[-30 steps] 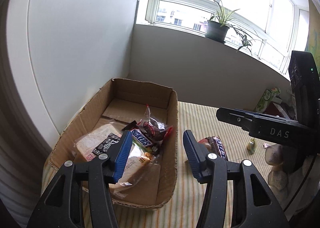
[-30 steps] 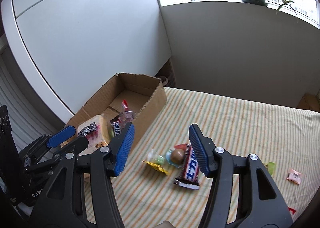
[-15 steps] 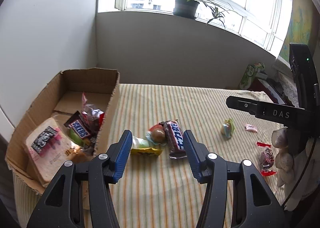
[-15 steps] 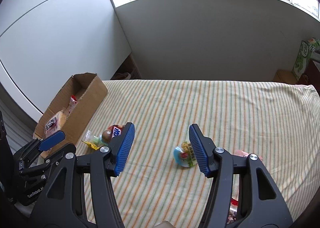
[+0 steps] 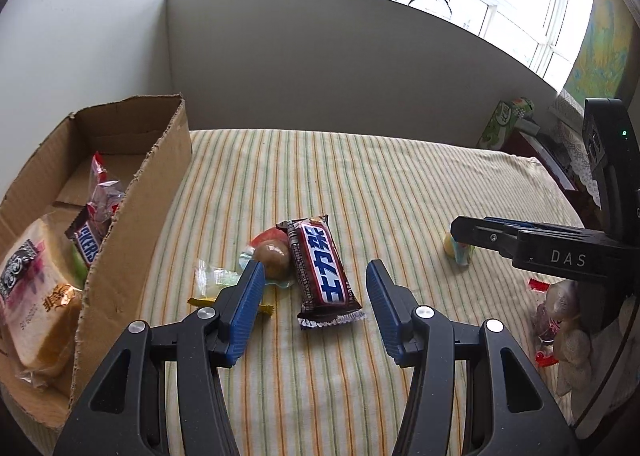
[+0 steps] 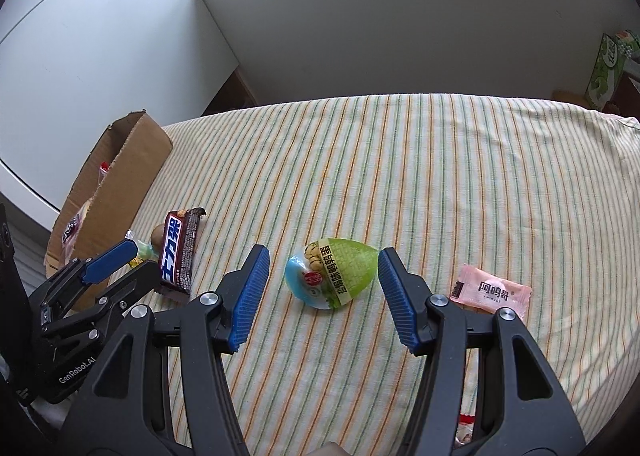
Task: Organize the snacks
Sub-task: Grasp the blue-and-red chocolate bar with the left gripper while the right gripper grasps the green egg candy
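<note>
A brown Snickers bar (image 5: 323, 271) lies on the striped cloth between the open jaws of my left gripper (image 5: 315, 284), which is empty. A round brown snack (image 5: 273, 254) and small clear and yellow packets (image 5: 214, 279) lie just left of it. A cardboard box (image 5: 136, 192) at the left holds bread, another Snickers and a red packet. My right gripper (image 6: 323, 276) is open and empty around a green and blue egg-shaped pack (image 6: 333, 272). A pink candy (image 6: 490, 288) lies to its right.
The striped cloth covers the table (image 6: 400, 160), with a grey wall behind. A green carton (image 5: 505, 120) stands at the far right corner. Red-wrapped sweets (image 5: 549, 312) lie by the right edge. The box also shows at the left of the right wrist view (image 6: 132, 164).
My left gripper has swung right from over the box to the Snickers bar on the cloth. My right gripper has moved right and down from the bar to the egg-shaped pack.
</note>
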Demonstrator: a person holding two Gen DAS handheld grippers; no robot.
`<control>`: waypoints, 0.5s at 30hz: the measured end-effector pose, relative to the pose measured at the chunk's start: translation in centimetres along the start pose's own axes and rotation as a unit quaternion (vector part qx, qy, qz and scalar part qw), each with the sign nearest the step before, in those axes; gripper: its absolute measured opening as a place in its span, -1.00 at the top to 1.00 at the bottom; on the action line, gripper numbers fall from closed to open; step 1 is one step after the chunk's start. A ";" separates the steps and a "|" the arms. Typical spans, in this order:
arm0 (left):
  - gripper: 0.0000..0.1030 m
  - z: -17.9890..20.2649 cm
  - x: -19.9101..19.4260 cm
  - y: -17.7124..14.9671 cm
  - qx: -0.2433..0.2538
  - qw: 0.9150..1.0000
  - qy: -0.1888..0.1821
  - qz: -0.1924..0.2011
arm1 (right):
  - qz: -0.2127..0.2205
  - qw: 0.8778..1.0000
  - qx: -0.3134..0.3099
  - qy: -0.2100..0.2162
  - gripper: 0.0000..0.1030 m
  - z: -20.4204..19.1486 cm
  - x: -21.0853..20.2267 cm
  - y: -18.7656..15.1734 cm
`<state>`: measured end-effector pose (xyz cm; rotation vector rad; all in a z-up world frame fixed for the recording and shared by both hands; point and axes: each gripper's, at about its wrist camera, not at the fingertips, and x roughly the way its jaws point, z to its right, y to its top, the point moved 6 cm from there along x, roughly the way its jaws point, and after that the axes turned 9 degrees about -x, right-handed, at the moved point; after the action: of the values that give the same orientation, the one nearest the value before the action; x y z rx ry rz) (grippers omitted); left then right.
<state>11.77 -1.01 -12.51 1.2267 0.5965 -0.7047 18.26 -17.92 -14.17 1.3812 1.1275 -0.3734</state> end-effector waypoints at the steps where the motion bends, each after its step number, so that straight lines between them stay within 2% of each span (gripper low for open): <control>1: -0.01 0.1 0.2 0.0 0.003 1.000 0.002 -0.001 | -0.003 1.000 -0.002 -0.001 -0.15 -0.1 0.3 0.1; 6: 0.01 0.5 1.2 -0.1 0.010 1.000 0.008 -0.009 | -0.011 1.000 -0.018 -0.014 -0.15 -0.5 0.9 0.2; 10: 0.23 0.9 1.9 0.0 0.015 1.000 0.011 -0.014 | -0.013 1.000 -0.019 -0.015 -0.15 -0.5 1.1 0.2; 11: 0.34 1.0 2.0 -0.1 0.017 1.000 0.010 -0.016 | -0.014 1.000 -0.018 -0.016 -0.15 -0.4 1.2 0.2; 15: 0.39 1.3 2.6 0.0 0.024 0.999 0.014 -0.019 | -0.020 0.999 -0.021 -0.017 -0.15 -0.2 1.7 0.0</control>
<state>13.48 -2.74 -14.14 1.2736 0.6318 -0.7380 18.99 -17.09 -15.41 1.3136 1.1295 -0.3985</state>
